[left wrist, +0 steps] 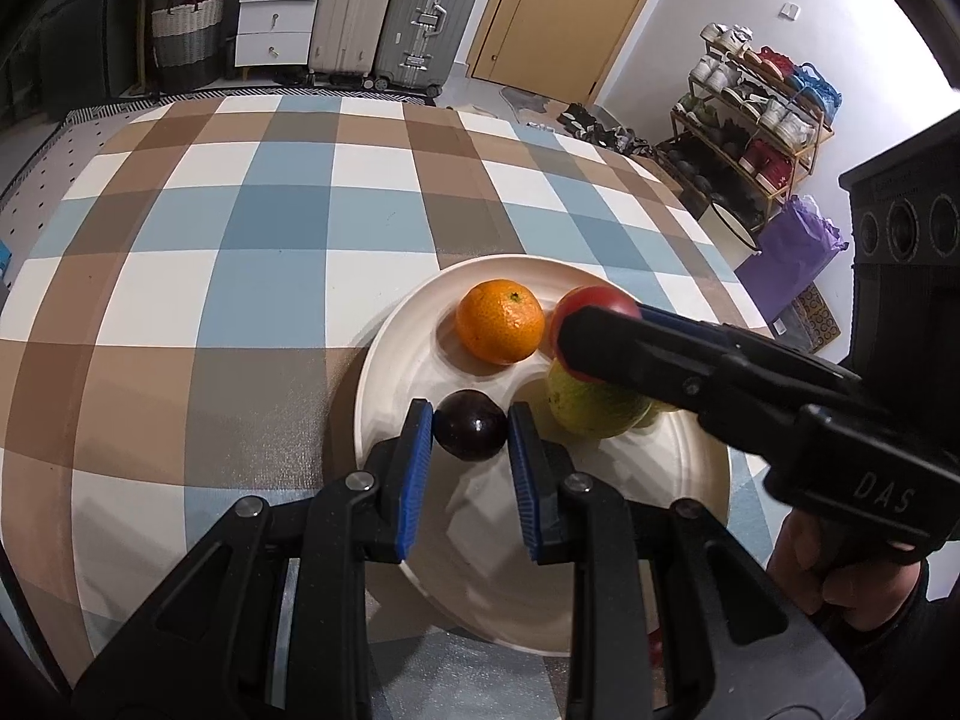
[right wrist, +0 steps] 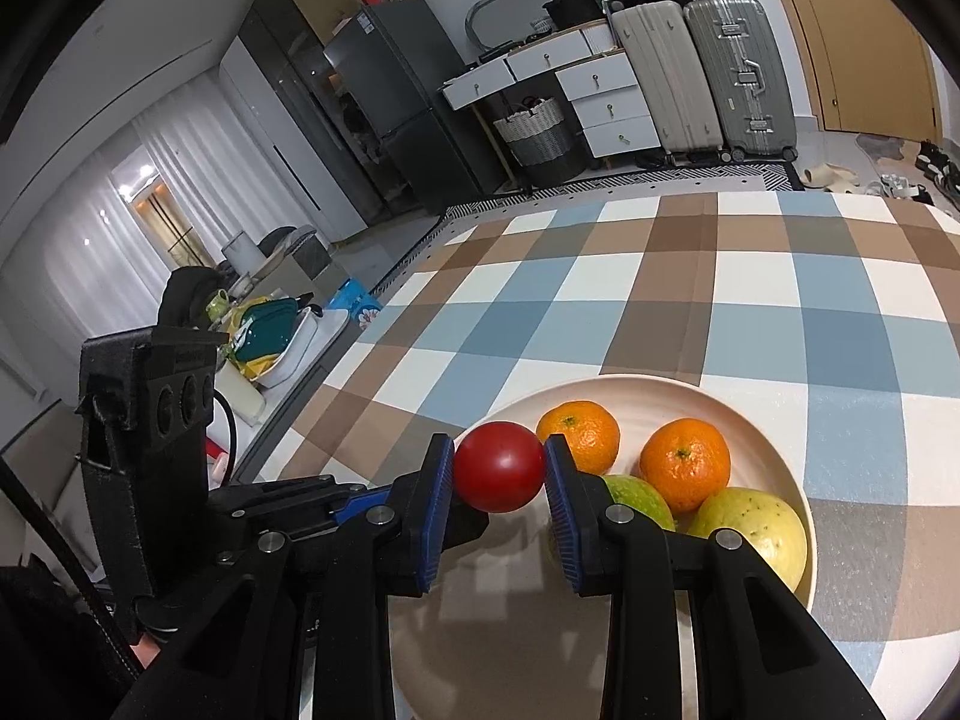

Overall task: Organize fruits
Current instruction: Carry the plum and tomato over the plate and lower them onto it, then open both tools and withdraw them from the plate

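Note:
A cream plate (left wrist: 384,384) sits on the checked tablecloth and also shows in the right wrist view (right wrist: 798,516). In the left wrist view it holds an orange (left wrist: 500,321), a yellow-green fruit (left wrist: 591,411) and a dark plum (left wrist: 470,425). My left gripper (left wrist: 470,420) is closed around the plum, pads touching its sides, low over the plate. My right gripper (right wrist: 499,468) is shut on a red tomato (right wrist: 499,475), held above the plate; it also shows in the left wrist view (left wrist: 591,306). The right wrist view shows two oranges (right wrist: 684,462), a green fruit (right wrist: 642,498) and a yellow-green fruit (right wrist: 756,528).
The checked table (left wrist: 252,252) stretches away behind the plate. Suitcases (left wrist: 420,18), white drawers (left wrist: 276,12) and a wicker basket (left wrist: 186,30) stand beyond its far edge. A shoe rack (left wrist: 756,120) and a purple bag (left wrist: 792,252) stand at the right.

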Motion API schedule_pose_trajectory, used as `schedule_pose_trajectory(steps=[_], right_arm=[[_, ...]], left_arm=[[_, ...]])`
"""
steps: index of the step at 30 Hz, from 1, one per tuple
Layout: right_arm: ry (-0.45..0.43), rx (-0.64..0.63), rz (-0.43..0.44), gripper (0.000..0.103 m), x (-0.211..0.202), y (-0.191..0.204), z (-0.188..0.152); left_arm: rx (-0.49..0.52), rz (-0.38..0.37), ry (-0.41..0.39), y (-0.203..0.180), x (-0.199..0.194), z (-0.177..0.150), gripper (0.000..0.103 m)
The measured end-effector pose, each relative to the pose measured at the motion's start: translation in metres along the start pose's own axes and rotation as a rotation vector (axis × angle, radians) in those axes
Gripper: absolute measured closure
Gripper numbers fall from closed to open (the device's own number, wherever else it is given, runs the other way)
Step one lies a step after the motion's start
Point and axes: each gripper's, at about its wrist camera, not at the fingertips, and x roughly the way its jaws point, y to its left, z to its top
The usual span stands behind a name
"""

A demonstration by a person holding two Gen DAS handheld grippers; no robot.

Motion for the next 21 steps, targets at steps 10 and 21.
schedule_pose_trajectory(steps=[10, 21], right_arm=[[-0.004, -0.015, -0.033, 0.071, 0.001, 0.003, 0.002], [-0.056, -0.011, -0.04, 0.067, -0.016, 0.001, 0.002]], left_arm=[[-0.001, 0.0, -0.01, -0.002, 0.001, 0.001, 0.08], [-0.018, -0.01, -0.023, 0.001, -0.003, 0.002, 0.08]])
